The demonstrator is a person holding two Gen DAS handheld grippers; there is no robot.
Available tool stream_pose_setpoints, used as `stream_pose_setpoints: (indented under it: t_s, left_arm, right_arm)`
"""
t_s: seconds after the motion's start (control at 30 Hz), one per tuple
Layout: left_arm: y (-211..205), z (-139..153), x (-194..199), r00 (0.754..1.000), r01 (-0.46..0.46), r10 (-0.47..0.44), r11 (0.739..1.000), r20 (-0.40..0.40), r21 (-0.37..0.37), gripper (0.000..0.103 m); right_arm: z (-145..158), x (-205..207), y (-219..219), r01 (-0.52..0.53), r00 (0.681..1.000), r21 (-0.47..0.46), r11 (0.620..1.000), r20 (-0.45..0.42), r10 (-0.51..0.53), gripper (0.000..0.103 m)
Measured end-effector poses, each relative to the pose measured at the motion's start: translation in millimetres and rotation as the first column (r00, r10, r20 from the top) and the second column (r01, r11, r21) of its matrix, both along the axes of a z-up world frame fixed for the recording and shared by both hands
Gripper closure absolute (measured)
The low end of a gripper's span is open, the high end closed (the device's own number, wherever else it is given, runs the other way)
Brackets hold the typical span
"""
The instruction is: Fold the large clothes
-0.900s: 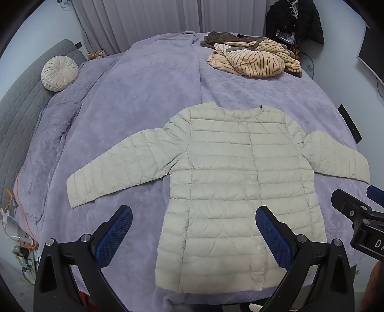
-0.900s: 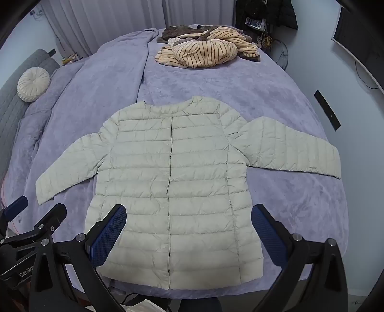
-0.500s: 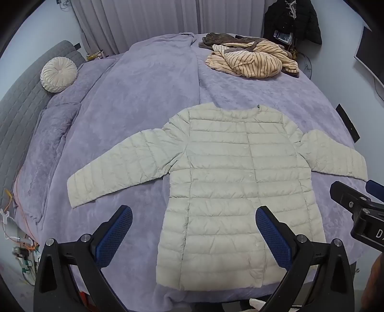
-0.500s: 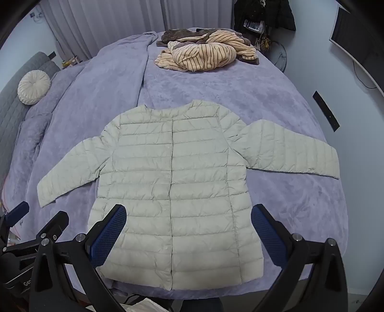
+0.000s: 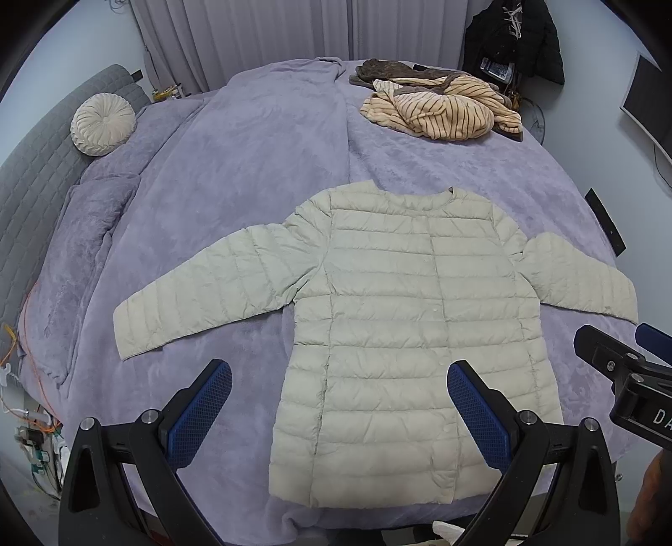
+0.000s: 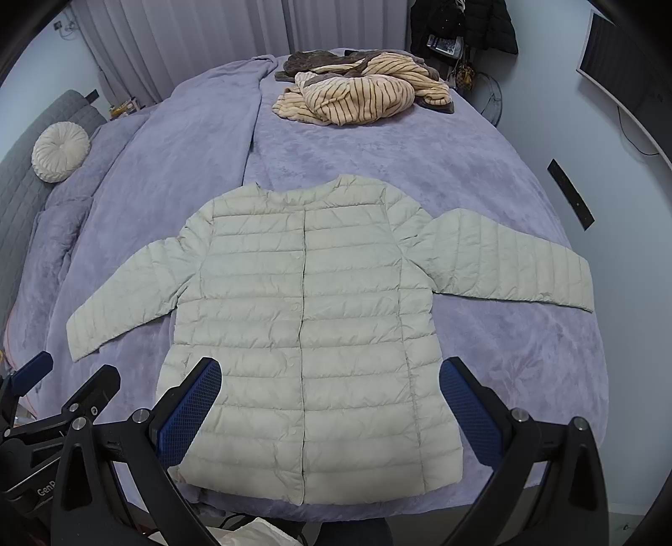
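We see a heap of striped tan clothing (image 5: 445,111) with a brown piece tangled into it lying at the far end of the bed (image 5: 252,168), well apart from the quilted jacket (image 5: 403,327) and not in its way. A round pleated cushion (image 5: 103,130) sits at the far left, against the grey padded headboard (image 5: 38,168). Nothing lies on the jacket or between it and us.

The jacket, pale beige and buttoned shut, lies flat and face up on the near half of the bed, collar away from us, hem toward the near edge, both sleeves spread out to the sides. Its right-hand sleeve reaches close to the bed's edge.

Our left gripper (image 5: 338,413) hovers above the hem with its blue pads spread wide and nothing between them. Our right gripper (image 6: 329,409) hangs over the lower front of the jacket, likewise spread wide and empty. Each gripper shows at the edge of the other's view.

The bed is covered with a plush lavender blanket (image 6: 420,159), rumpled along a long fold near its middle. Behind it hang pale curtains (image 5: 273,38); a dark coat (image 5: 516,38) hangs in the far right corner, and a screen (image 6: 630,71) is mounted on the right wall. Orange cables (image 5: 29,336) trail beside the bed on the left.
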State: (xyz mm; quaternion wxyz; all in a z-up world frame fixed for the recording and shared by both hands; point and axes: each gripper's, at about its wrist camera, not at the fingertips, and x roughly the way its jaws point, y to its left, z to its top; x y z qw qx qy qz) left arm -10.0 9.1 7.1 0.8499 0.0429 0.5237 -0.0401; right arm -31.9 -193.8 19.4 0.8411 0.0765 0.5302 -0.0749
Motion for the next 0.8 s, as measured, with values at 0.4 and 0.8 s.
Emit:
stream_pose_setpoints:
  t_s: [0.4, 0.8]
  left_arm:
    - [0.7, -0.8, 2.9, 1.0, -0.001, 0.001, 1.0, -0.009, 0.001, 0.0]
    - [1.5, -2.2, 3.8, 1.0, -0.002, 0.002, 1.0, -0.011, 0.002, 0.0]
  right_arm:
    - [-1.5, -1.0, -0.6, 0.007, 1.0, 0.0, 1.0, 0.0, -0.007, 0.0]
    - [-4.7, -1.0, -1.2, 0.005, 1.0, 0.004, 1.0, -0.004, -0.005, 0.0]
